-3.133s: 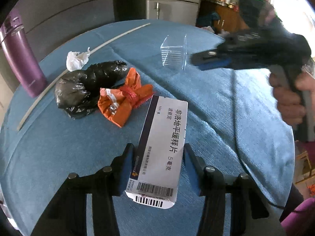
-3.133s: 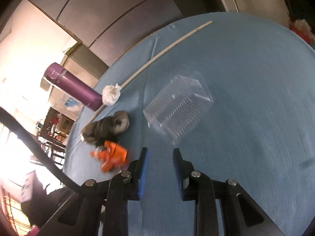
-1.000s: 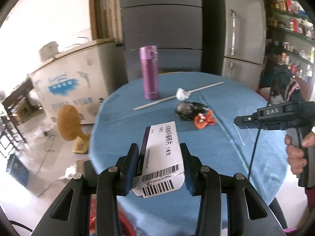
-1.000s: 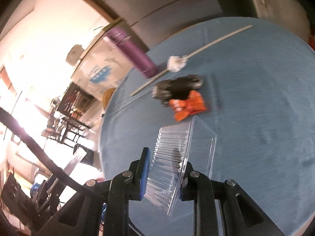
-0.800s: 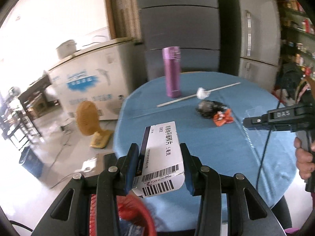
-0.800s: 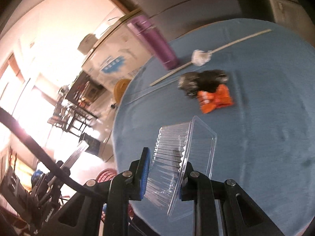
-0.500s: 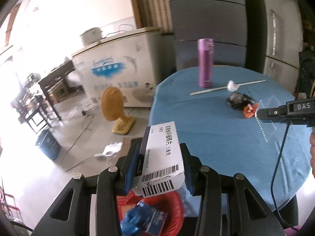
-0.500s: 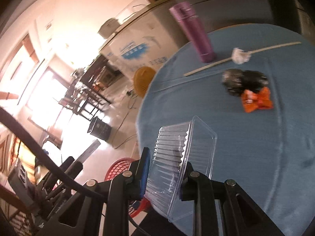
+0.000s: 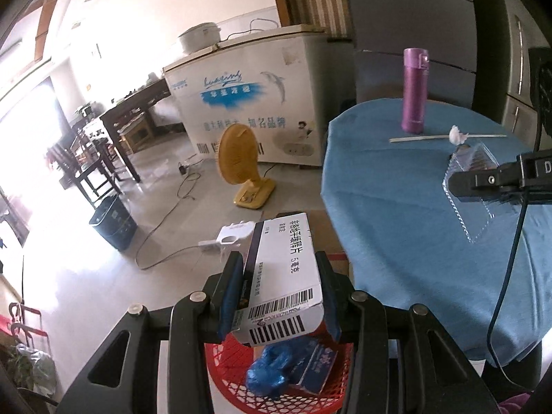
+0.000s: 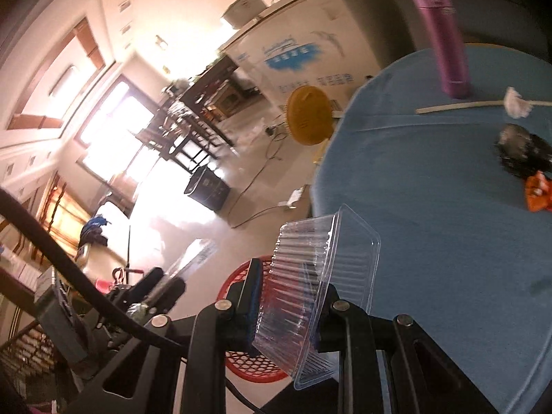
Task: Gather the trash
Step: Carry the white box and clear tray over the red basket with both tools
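We have the white medicine box (image 9: 284,277) pinched across its sides in our left gripper (image 9: 281,293), barcode end toward the camera, held in the air right above the red mesh basket (image 9: 276,396) that stands on the floor at the near edge of the left wrist view. Inside the basket lie a crumpled blue bag (image 9: 272,372) and a small blue-and-white carton (image 9: 319,367).

Our right gripper (image 10: 288,305) is clamped on the clear plastic tray (image 10: 317,283), which stands on edge between the fingers with its ribbed wall to the left and its open rim tilted to the right. From the right wrist camera the same basket (image 10: 238,283) shows partly behind and below the tray, at the near left foot of the round table. In the left wrist view the tray (image 9: 469,189) hangs over the table's right part.

The table's blue cloth (image 10: 431,207) carries the remaining litter at the far right: a black bag (image 10: 521,153), an orange wrapper (image 10: 538,195) just near of it, and a white tissue wad (image 10: 515,103) lying against a long pale stick (image 10: 462,106). A purple flask (image 10: 443,34) stands upright beyond the stick.

Farther left on the floor are a yellow fan (image 9: 238,169), a white power strip (image 9: 229,239), a dark bin (image 9: 112,222) and a white chest freezer (image 9: 248,93).
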### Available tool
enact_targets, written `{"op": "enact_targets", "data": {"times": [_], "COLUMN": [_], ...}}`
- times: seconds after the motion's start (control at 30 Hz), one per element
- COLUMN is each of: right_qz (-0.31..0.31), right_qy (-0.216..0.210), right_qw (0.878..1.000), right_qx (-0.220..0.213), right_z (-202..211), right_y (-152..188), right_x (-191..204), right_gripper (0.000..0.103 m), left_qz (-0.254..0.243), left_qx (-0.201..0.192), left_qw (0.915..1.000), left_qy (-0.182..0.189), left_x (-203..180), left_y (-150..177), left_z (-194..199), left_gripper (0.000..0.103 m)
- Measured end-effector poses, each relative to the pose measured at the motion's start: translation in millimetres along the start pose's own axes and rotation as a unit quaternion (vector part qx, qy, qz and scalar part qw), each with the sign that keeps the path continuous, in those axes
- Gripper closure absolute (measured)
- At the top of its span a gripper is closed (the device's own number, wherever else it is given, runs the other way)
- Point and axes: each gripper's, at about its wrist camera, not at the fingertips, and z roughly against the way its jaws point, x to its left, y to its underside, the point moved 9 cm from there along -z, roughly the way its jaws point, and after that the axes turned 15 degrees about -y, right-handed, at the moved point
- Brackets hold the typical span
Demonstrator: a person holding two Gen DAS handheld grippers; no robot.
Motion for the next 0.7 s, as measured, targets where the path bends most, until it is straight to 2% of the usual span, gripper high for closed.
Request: {"op": "enact_targets", "data": {"times": [0.27, 0.7], "right_qz": [0.009, -0.006], "right_qy": [-0.028, -0.03], "right_qw": [0.999, 0.996], "right_qx": [0.028, 0.089], "right_z": [-34, -83], "right_y": [9, 33], "right_x": [17, 14], "right_gripper": [0.078, 0.078], "left_qz": [0.004, -0.004], "left_qx": [0.024, 0.076], "left_qw": [0.9996, 0.9966], "left_qy": [-0.014, -0.03], "left_x": [14, 25], "left_y": [14, 49], "left_z": [-14, -41], "left_gripper": [0.06, 0.06]}}
